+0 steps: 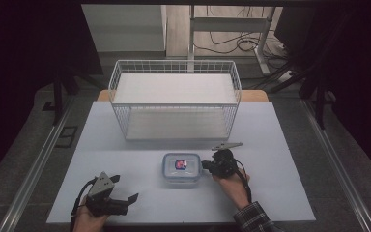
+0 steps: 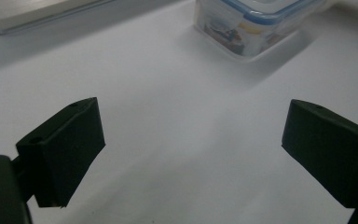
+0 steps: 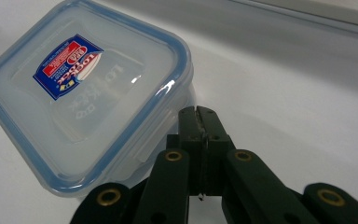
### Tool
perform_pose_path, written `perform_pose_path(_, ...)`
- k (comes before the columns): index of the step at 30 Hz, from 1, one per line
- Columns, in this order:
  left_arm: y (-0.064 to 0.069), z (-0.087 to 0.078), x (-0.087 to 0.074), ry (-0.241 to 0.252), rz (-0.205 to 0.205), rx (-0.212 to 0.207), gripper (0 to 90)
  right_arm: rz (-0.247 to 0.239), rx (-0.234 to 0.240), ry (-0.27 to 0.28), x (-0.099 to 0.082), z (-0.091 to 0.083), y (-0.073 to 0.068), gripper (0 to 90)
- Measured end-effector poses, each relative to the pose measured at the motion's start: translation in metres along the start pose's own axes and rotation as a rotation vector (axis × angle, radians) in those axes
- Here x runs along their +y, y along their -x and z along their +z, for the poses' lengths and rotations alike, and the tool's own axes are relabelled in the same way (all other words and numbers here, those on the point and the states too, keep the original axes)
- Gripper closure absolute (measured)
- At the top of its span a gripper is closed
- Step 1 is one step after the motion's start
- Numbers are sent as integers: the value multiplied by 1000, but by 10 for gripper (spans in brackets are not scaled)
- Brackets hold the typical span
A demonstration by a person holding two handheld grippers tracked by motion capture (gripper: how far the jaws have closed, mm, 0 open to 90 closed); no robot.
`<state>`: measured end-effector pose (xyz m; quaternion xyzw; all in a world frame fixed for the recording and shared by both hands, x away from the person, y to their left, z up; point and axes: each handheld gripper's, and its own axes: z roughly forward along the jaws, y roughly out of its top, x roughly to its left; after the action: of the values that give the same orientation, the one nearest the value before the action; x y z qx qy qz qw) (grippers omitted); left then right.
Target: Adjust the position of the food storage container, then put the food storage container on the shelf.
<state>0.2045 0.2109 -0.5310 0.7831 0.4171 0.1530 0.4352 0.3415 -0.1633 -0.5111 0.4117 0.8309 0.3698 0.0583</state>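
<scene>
The right gripper (image 3: 198, 114) sits nearest the lens in its own view, its two black jaws pressed flat together with nothing between them, their tips right at the side wall of the lock-lid food container (image 3: 81, 93) — touching or a hair off, I cannot tell which. That clear square box, blue seal around its lid and a red-and-blue label on top, stands on the white table (image 1: 280, 193) in front of the white wire basket (image 1: 174, 67), about midway along the basket's front edge. From the high view the right gripper (image 1: 207, 166) lies just beside the container (image 1: 181, 168) on its right flank, pointing leftward at it, while the left gripper (image 1: 125, 195) rests well apart, toward the near-left of the container, jaws spread wide and empty. In the left gripper view those open jaws frame bare table, the container (image 2: 251, 23) far ahead and to the right. The right hand is plainly the nearer one — any grasp or latch work looks like its job, though its jaws would first have to part.
</scene>
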Motion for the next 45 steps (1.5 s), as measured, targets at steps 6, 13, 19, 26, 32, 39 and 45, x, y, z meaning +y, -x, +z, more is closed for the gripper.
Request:
perform_pose_path(6, -1, -3, 1, -8, -47, -31, 67, -54, -14, 55, -2, -25, -4, 775)
perform_pose_path(13, 0, -2, 1, -23, -47, -31, 55, -97, -21, 89, -19, -52, -9, 483)
perform_pose_path(19, 1, 1, -2, -13, 13, -14, 27, -130, -27, 124, -46, -60, -6, 100)
perform_pose_path(26, -3, 3, -2, 22, 20, -12, 30, -138, -24, 111, -51, -55, -4, 49)
perform_pose_path(32, -8, 7, 5, 13, -49, -63, 35, -179, -20, 115, -47, -55, -7, 46)
perform_pose_path(39, -5, 24, 29, -32, -18, -67, 0, -177, 16, 118, -37, -48, -12, 47)
perform_pose_path(45, -7, 41, 50, -38, -23, -140, 0, -169, 21, 103, -25, -40, -19, 0)
